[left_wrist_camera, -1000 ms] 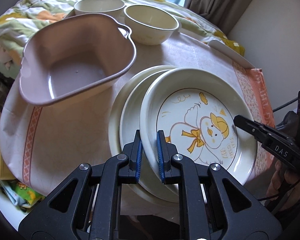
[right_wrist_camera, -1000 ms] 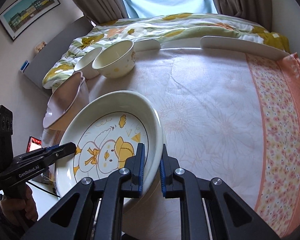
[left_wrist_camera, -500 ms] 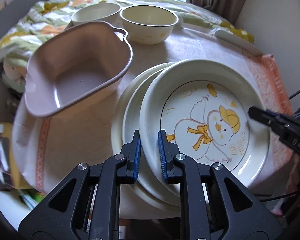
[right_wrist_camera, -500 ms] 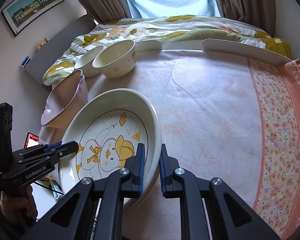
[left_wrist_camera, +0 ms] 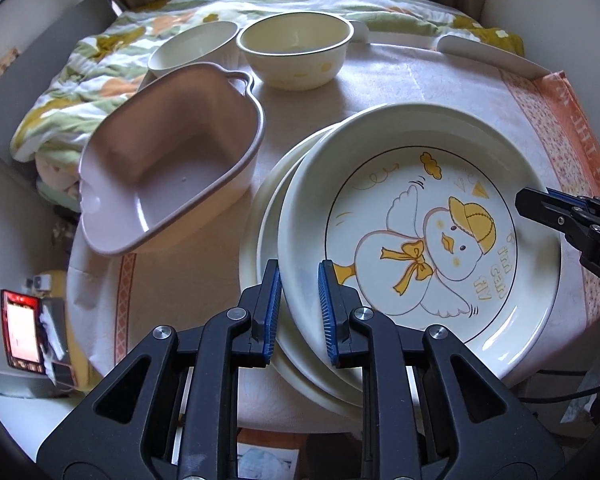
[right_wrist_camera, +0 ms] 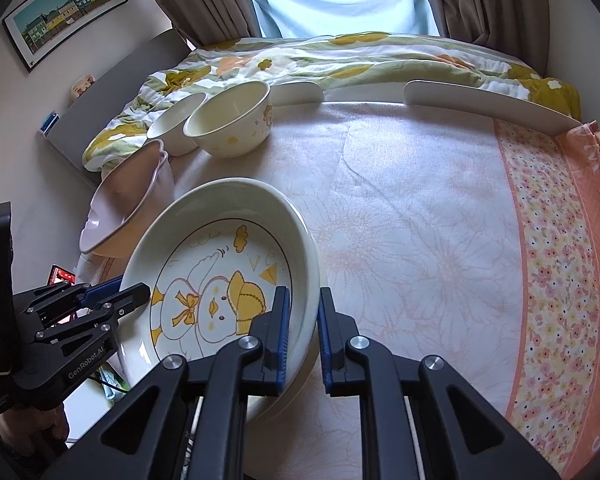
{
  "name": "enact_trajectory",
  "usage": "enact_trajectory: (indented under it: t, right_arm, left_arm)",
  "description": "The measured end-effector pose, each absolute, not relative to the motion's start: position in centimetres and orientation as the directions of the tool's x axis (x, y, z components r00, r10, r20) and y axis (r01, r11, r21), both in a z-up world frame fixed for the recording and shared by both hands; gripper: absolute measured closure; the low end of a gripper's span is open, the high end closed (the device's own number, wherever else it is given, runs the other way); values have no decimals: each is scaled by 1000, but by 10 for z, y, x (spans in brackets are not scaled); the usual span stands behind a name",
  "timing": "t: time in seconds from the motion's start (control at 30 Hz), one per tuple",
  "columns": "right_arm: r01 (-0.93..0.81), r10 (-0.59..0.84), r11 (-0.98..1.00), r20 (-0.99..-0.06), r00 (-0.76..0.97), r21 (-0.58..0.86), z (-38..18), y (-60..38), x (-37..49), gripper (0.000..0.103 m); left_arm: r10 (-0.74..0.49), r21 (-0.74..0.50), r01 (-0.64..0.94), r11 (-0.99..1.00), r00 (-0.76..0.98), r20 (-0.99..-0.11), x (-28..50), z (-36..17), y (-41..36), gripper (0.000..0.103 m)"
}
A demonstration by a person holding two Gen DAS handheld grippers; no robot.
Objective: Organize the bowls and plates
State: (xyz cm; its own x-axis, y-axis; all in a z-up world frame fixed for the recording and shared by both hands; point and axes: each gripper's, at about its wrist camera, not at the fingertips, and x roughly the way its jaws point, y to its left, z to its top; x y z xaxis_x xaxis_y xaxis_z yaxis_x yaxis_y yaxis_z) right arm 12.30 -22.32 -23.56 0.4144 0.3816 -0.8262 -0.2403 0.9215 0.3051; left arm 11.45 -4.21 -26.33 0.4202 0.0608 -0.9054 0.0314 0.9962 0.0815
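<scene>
The duck plate [left_wrist_camera: 420,248] [right_wrist_camera: 220,280] lies on top of two plain cream plates [left_wrist_camera: 260,248], shifted a little to their right. My left gripper [left_wrist_camera: 299,312] [right_wrist_camera: 134,292] straddles its left rim; the blue pads stand slightly apart, so the grip looks loosened. My right gripper [right_wrist_camera: 304,340] [left_wrist_camera: 540,204] is shut on the opposite rim. A pink heart-shaped bowl [left_wrist_camera: 160,168] [right_wrist_camera: 120,216] sits left of the stack. Two cream bowls [left_wrist_camera: 296,52] [left_wrist_camera: 192,48] stand side by side at the far edge.
The floral tablecloth [right_wrist_camera: 420,240] is bare to the right of the plates, up to its orange border. White edge guards [right_wrist_camera: 488,104] line the far side, with a flowered quilt [right_wrist_camera: 340,60] beyond. A person's hand [right_wrist_camera: 40,428] holds the left gripper.
The left gripper's pads have drawn a little further apart around the rim, and that hand has rolled and shifted slightly. The right gripper and the duck plate stay where they were.
</scene>
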Motion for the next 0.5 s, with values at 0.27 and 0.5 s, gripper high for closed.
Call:
enact_trajectory:
  t: [0.27,0.5]
  right_arm:
    - [-246,380,922,-829,411,300,-235,-221,126,91]
    - [-247,381,921,-828,411,301,-234,-221,126,90]
  left_arm:
    - [78,90,15,996,378,-923,123,-265,-41,86]
    - [121,139,21,990,371,-921,121,-264,-47,86]
